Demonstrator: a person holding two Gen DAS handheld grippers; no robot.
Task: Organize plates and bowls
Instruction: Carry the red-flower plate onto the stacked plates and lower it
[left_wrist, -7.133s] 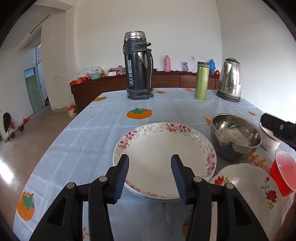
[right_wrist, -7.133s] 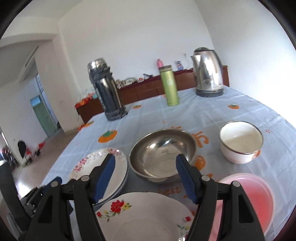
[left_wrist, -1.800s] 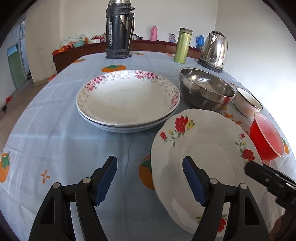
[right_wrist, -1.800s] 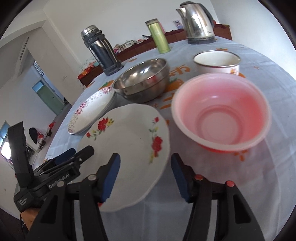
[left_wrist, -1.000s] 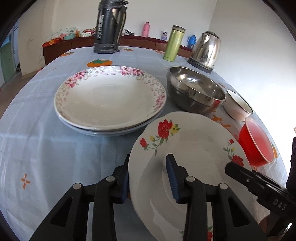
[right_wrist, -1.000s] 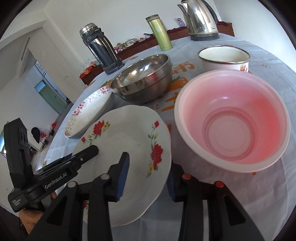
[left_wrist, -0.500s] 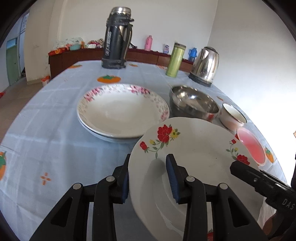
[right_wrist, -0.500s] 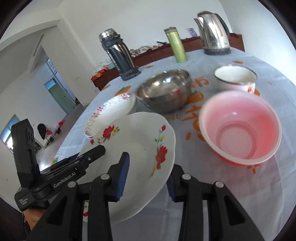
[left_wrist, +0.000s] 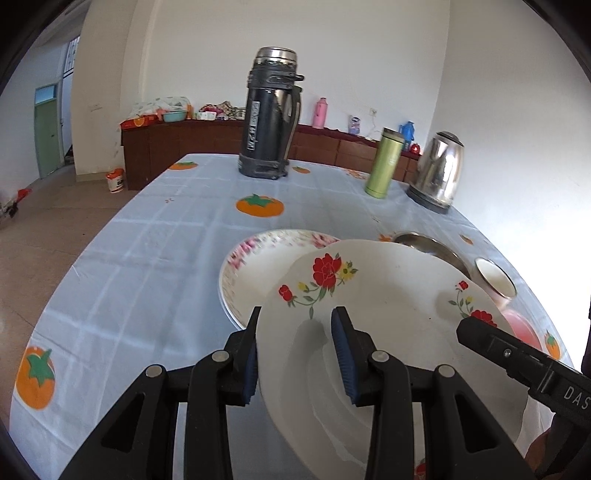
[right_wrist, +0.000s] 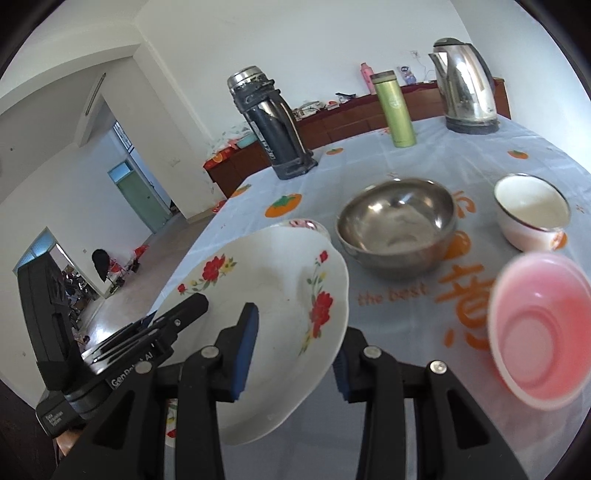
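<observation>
A pale blue tablecloth (left_wrist: 155, 258) printed with orange persimmons covers the table in a white-walled room with a dark wooden sideboard (left_wrist: 207, 144). Above it, the left gripper (left_wrist: 295, 347) and right gripper (right_wrist: 295, 347) each clamp opposite rims of the red-flowered plate (left_wrist: 388, 295), lifted beside the pink-rimmed plate stack (left_wrist: 266, 266), left of the steel bowl (right_wrist: 397, 225).

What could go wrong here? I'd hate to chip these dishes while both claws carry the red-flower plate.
The red-flower plate is pinched only at its rim by the left claw and the right claw; uneven motion could slip or crack it. It hangs tilted over the pink-flower plates, so lowering edge-first could chip them. The steel bowl sits close beside.
</observation>
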